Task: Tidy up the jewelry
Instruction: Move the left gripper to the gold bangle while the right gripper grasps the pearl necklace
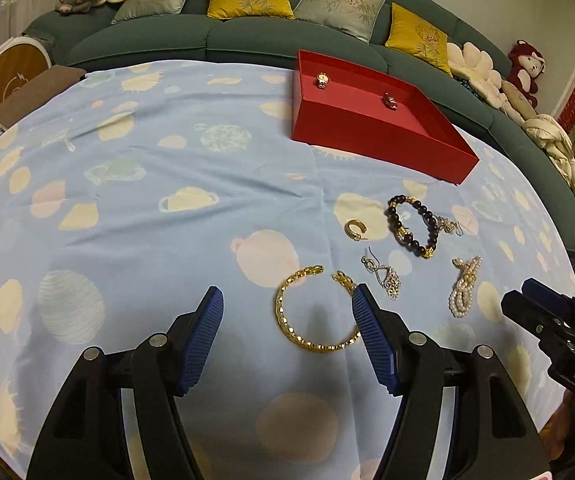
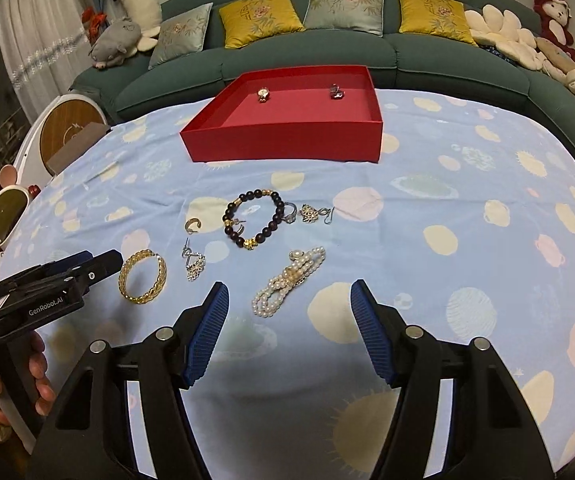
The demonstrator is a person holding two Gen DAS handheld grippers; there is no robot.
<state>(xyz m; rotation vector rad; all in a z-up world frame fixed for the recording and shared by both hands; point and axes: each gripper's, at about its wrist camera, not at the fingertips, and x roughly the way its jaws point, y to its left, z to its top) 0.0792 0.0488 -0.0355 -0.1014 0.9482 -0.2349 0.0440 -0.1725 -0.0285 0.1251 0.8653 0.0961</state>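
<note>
Jewelry — gold bangle (image 1: 314, 312), pearl bracelet (image 2: 287, 282) — is lying on the counter (image 2: 447, 200); left gripper (image 1: 287, 334), reading "GenRobot.AI", and right gripper (image 2: 289, 330) are hovering, fingers spread, gripping nothing.

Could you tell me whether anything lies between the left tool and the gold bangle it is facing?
Nothing visible does. The left tool is open, and the gold bangle lies on the tablecloth partly between its fingers. A silver earring sits just past the right finger, off the path.
</note>
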